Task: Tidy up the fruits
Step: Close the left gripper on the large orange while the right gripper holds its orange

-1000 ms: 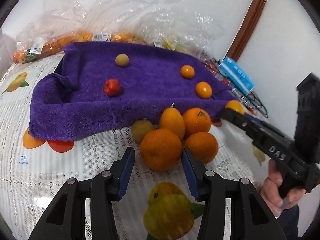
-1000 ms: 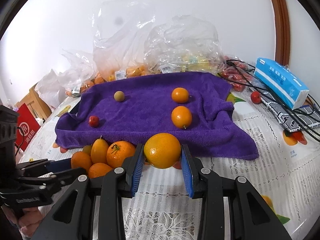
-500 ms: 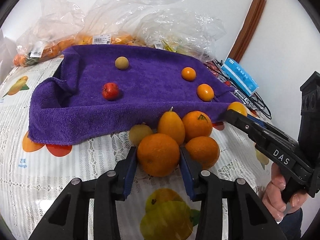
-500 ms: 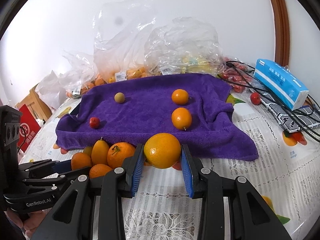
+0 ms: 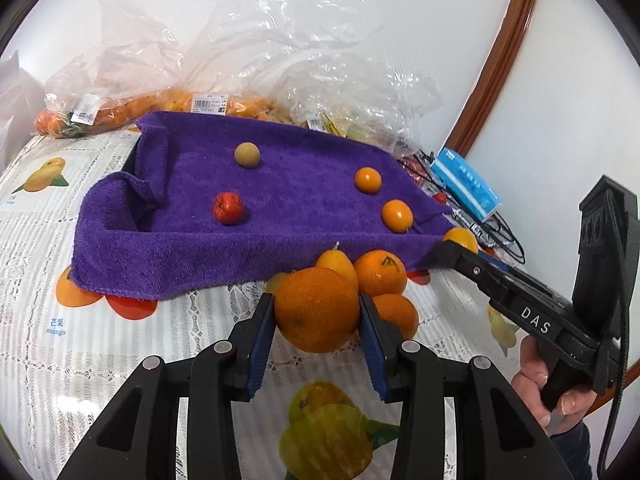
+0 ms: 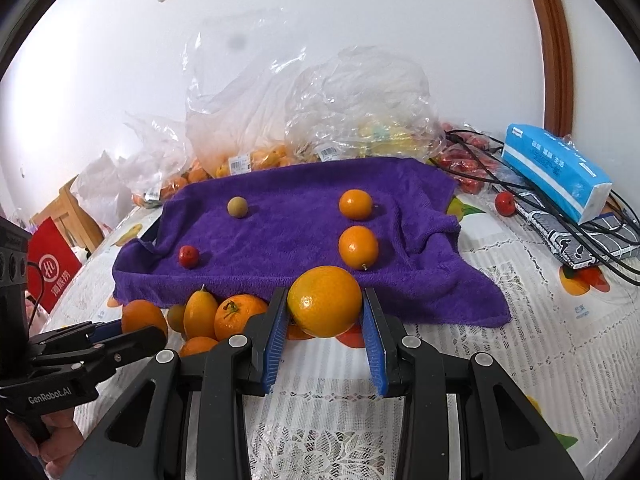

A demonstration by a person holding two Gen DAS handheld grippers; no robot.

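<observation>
A purple towel lies spread on the table. On it sit a red fruit, a tan round fruit and two small oranges. In front of its near edge lies a small pile of fruit. My left gripper is shut on a large orange held just above that pile. To the pile's right, my right gripper is shut on a yellow-orange fruit over the towel's front edge.
Clear plastic bags of fruit line the wall behind the towel. A blue tissue pack, black cables and a loose red fruit lie to the right. A red box stands at the left. A fruit-print tablecloth covers the table.
My left gripper's jaws closed on the large orange at the front of the pile and raised it slightly. The right gripper kept still with its fruit.
</observation>
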